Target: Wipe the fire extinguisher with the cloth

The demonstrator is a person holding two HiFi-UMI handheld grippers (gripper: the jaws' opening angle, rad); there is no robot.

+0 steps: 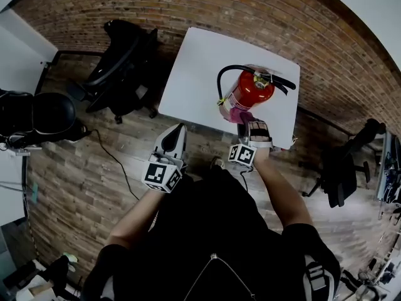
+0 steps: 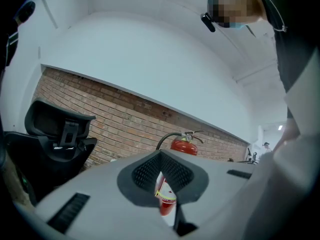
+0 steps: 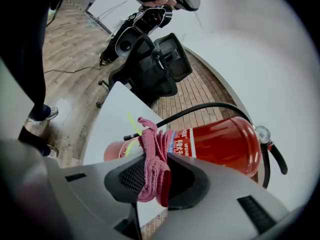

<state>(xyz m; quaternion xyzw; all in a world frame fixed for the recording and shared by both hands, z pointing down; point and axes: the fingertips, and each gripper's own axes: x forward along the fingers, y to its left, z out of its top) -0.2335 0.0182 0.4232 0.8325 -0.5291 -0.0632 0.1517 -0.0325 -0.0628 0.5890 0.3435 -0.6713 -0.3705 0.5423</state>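
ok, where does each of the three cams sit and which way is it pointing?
Head view: on the person's head, steeply down at the white table and fire extinguisher; shows torso, arms, left gripper, right gripper.
Left gripper view: on that gripper, towards extinguisher and brick wall; shows its shut jaws, the person's torso.
Right gripper view: on that gripper, close on the extinguisher; shows jaws shut on the pink cloth, a leg.
Shared: all see the extinguisher and black office chair.

- The fire extinguisher [image 1: 252, 90] stands on the tabletop [image 1: 199, 68], toward its right front corner.
- The cloth [image 1: 239, 114] touches its near side.
- An office chair [image 1: 123, 68] stands left of the tabletop.
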